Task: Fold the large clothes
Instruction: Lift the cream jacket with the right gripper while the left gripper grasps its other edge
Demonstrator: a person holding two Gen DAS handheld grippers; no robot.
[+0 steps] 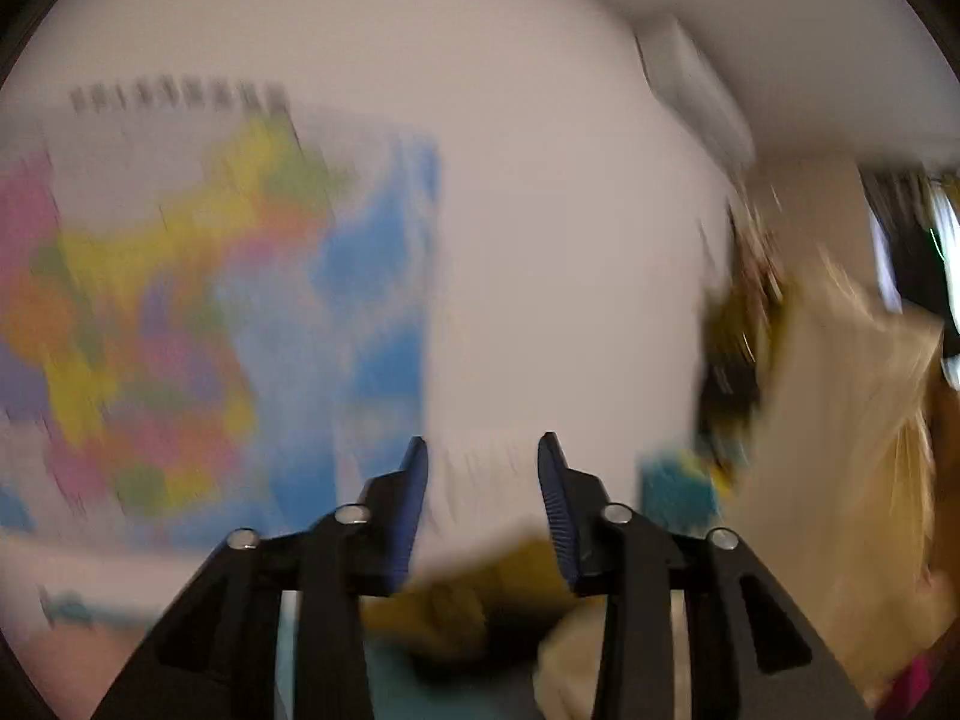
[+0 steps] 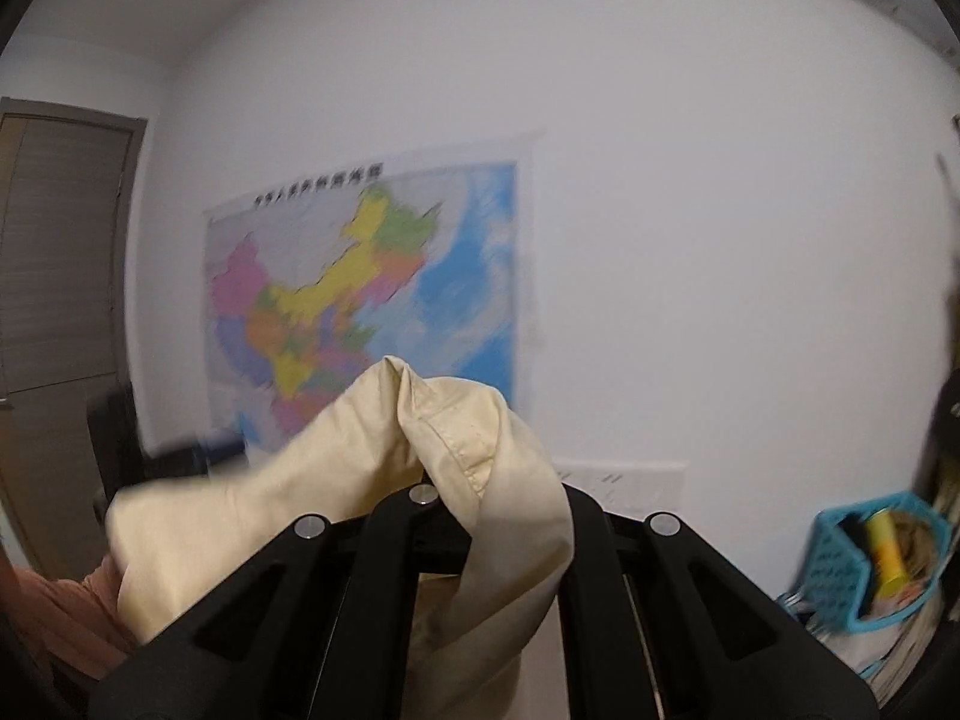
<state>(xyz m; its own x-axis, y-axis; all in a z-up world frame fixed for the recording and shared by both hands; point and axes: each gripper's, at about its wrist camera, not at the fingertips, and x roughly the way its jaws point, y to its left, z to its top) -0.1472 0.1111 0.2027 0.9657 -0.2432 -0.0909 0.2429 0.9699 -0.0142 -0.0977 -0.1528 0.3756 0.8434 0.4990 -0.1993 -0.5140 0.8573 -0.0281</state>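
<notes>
Left claw (image 1: 483, 450) wide open, nothing between the two blue pads (image 1: 414, 510). Pointed up at a white wall (image 1: 540, 210), all very blurry. Big colourful map (image 1: 228, 312) on the wall to the left, far away. Cream cloth (image 1: 858, 450) hanging at the right side of the left wrist view, well apart from the open claw. More cream cloth low down near the claw's base, with something dark yellow beside it, too blurry to name.

Right claw (image 2: 429, 489) closed tight on the cream cloth (image 2: 420, 438). Cloth bunched up in a peak just above the claw tips, with a stitched hem showing. One part draped down over the right black finger, another part stretched off to the left and down. Fingertips hidden under the fabric.

Same map (image 2: 366, 294) on the far wall behind the cloth in the right wrist view. Brown door (image 2: 60, 252) at the far left. Blue basket (image 2: 864, 564) low on the right, with a yellow tube (image 2: 888, 552) standing inside it. White air conditioner (image 1: 690, 90) high up on the wall in the left wrist view.
</notes>
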